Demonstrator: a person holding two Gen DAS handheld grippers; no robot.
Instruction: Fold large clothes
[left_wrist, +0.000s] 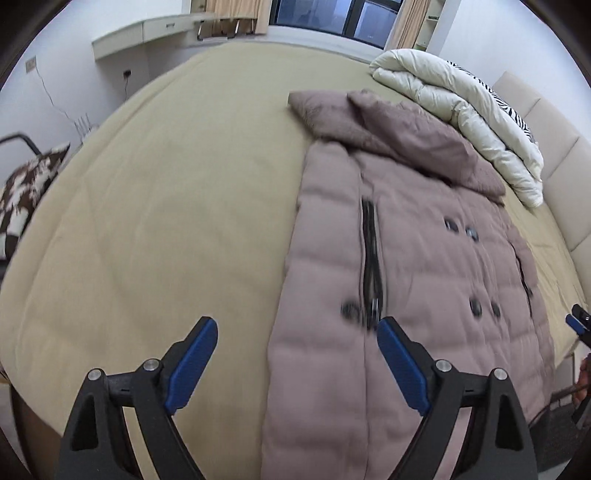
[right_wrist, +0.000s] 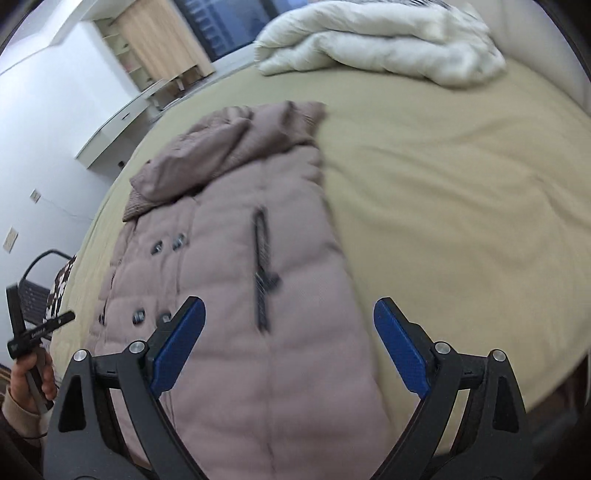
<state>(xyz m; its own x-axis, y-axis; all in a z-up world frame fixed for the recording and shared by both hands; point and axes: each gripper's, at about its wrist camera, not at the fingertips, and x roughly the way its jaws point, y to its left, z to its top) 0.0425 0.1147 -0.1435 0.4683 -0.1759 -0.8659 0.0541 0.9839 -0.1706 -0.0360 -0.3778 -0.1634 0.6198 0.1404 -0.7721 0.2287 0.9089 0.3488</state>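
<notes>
1. Beige quilted cover on the bed (left_wrist: 166, 221) fills most of both frames; in the right wrist view it takes the whole right half.
2. Mauve puffer coat (left_wrist: 406, 277) lies flat on the bed, front up, hood toward the top of frame. It sits centre-right in the left wrist view and centre-left in the right wrist view. It already looks narrowed to a long strip, no sleeves showing, so I'd guess they are tucked in or under.
3. White duvet (left_wrist: 461, 110) is bundled at upper right, just beyond the hood (left_wrist: 406, 133) and touching or nearly touching it.
4. Left gripper (left_wrist: 297, 354): jaws spread wide, holding nothing, hovering over the coat's near left edge. Right gripper (right_wrist: 290, 336): also wide open and empty, above the coat's near right part.
5. Step, my read: side folds done, lengthwise fold pending. Next move calls for both grippers to drop to the hem, pinch one corner each, and carry it up toward the hood evenly so the padding doesn't slide.
6. Hard to see: the hem is cut off behind the grippers at bottom of frame. Motion blur smears the zip (left_wrist: 369, 258) and buttons (left_wrist: 460, 229). Sleeve positions are hidden.
</notes>
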